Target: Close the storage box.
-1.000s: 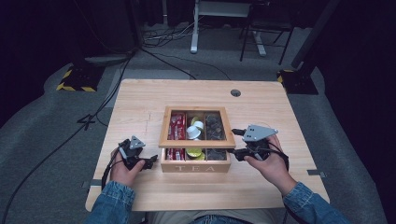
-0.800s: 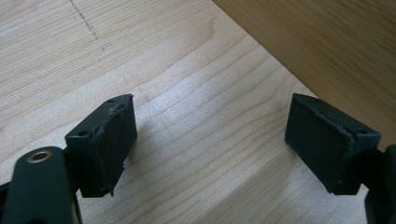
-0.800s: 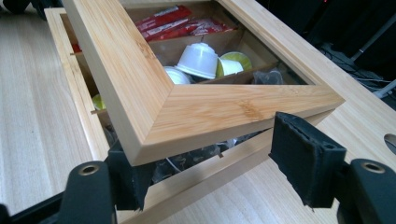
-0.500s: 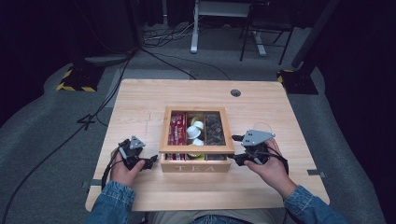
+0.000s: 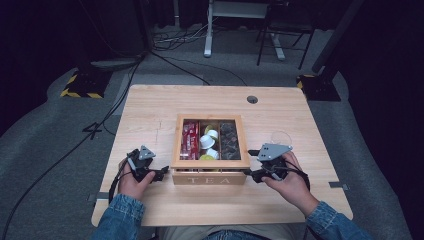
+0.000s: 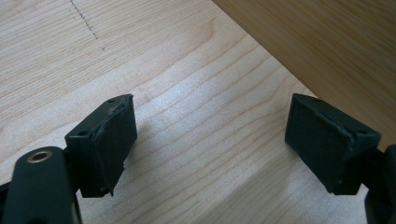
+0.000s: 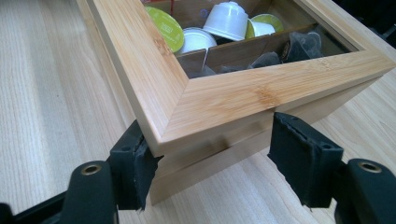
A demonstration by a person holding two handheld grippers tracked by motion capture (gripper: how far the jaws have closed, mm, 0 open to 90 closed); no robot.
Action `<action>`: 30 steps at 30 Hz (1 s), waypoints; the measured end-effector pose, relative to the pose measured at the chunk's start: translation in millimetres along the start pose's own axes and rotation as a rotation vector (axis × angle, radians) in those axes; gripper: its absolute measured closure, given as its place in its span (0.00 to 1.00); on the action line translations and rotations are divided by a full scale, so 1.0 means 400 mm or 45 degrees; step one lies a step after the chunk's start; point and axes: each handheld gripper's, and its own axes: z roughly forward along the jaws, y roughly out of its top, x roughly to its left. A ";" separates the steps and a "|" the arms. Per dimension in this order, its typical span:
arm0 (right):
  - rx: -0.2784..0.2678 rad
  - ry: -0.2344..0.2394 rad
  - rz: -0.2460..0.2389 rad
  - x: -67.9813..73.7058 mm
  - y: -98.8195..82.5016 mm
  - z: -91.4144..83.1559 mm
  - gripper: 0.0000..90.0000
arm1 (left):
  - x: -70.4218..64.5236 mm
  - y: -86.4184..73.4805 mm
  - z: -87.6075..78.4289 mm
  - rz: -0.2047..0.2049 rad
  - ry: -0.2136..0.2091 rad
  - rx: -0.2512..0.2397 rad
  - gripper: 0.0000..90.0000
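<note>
Bamboo tea box w/ glass-windowed lid (image 5: 210, 172) is seen at table centre, its 4 o'clock corner straddled by half-spread right gripper (image 7: 210, 158), left gripper (image 6: 210, 140) wide & empty at 8 o'clock; lid could slip off one-sided contact.

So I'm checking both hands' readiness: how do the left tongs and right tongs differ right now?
The left tongs stand open over bare table, beside the tea box; the right tongs straddle the box's near corner, under its lid. Both are black and held low.
</note>
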 end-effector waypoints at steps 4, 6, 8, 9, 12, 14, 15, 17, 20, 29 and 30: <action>0.005 0.005 -0.003 0.002 -0.003 0.000 0.37 | 0.000 0.000 0.000 0.000 0.000 0.000 0.19; 0.010 0.012 0.002 0.004 -0.004 0.001 0.37 | 0.000 0.000 0.000 0.000 0.000 0.000 0.19; 0.014 0.015 -0.003 0.005 -0.006 0.002 0.37 | 0.000 0.000 0.000 0.000 0.000 0.000 0.19; 0.016 0.018 -0.001 0.006 -0.007 0.003 0.37 | 0.000 0.000 0.000 0.000 0.001 0.000 0.19; 0.015 0.025 0.009 0.007 -0.009 0.003 0.37 | 0.000 0.000 0.000 0.000 0.000 0.000 0.19; 0.012 0.026 0.008 0.008 -0.010 0.002 0.36 | 0.000 0.000 0.000 0.000 0.000 0.000 0.19; 0.011 0.029 0.011 0.008 -0.011 0.002 0.36 | 0.000 0.000 0.000 0.000 0.000 0.000 0.19; 0.011 0.038 0.015 0.009 -0.012 0.002 0.35 | 0.000 0.000 0.000 0.000 0.001 0.000 0.19; 0.038 0.051 0.000 0.014 -0.015 0.006 0.34 | 0.000 0.000 0.000 0.000 0.000 0.000 0.19; -0.080 0.056 0.087 0.009 0.003 -0.018 0.26 | 0.000 -0.002 -0.001 0.000 0.003 -0.007 0.19; -0.080 0.056 0.087 0.009 0.003 -0.018 0.26 | 0.001 -0.005 -0.003 0.002 0.002 -0.004 0.19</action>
